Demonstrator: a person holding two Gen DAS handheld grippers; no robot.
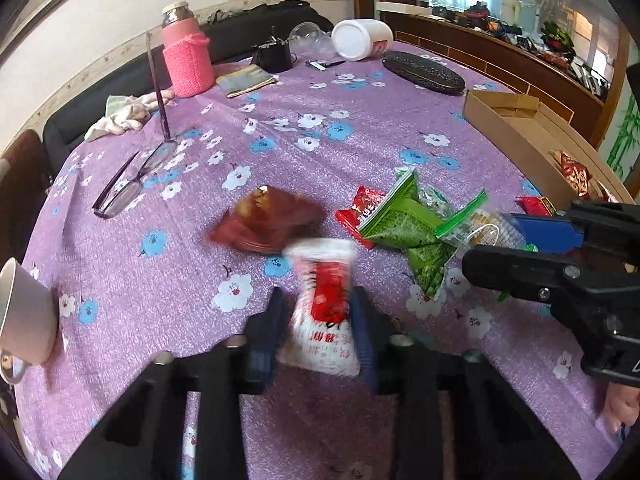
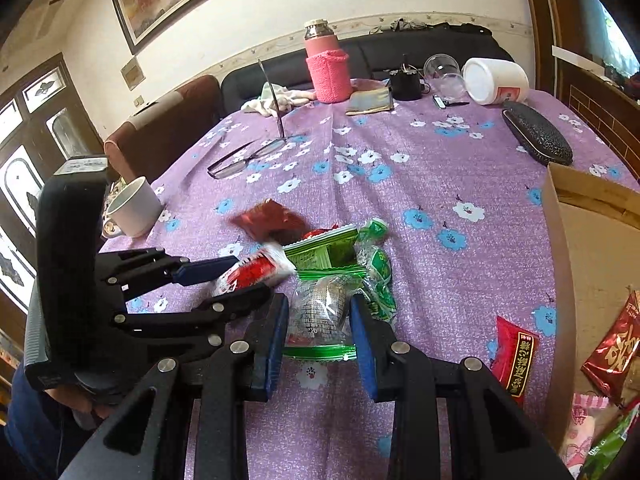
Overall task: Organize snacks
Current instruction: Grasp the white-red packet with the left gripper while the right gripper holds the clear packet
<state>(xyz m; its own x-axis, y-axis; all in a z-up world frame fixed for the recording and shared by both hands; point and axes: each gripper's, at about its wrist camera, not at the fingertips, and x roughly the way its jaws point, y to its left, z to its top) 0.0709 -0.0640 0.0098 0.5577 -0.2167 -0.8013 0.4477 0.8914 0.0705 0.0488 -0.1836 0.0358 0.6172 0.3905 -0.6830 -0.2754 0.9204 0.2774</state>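
Observation:
My left gripper (image 1: 318, 312) is shut on a white and red snack packet (image 1: 324, 308), blurred by motion; the packet also shows in the right wrist view (image 2: 256, 272). My right gripper (image 2: 320, 320) has its blue pads on both sides of a clear zip bag with green edges (image 2: 320, 312) and grips it. Beside it lie green snack packs (image 2: 376, 268), a dark red packet (image 2: 272, 220) and a red packet (image 2: 514, 356). In the left wrist view the green packs (image 1: 408, 224) and dark red packet (image 1: 272, 220) lie ahead.
A cardboard box (image 2: 560, 280) holding several snacks stands at the right. A white cup (image 2: 134, 208), glasses (image 2: 244, 158), a pink bottle (image 2: 326, 68), a white jar (image 2: 496, 80) and a black case (image 2: 536, 140) sit on the purple floral tablecloth (image 2: 440, 200).

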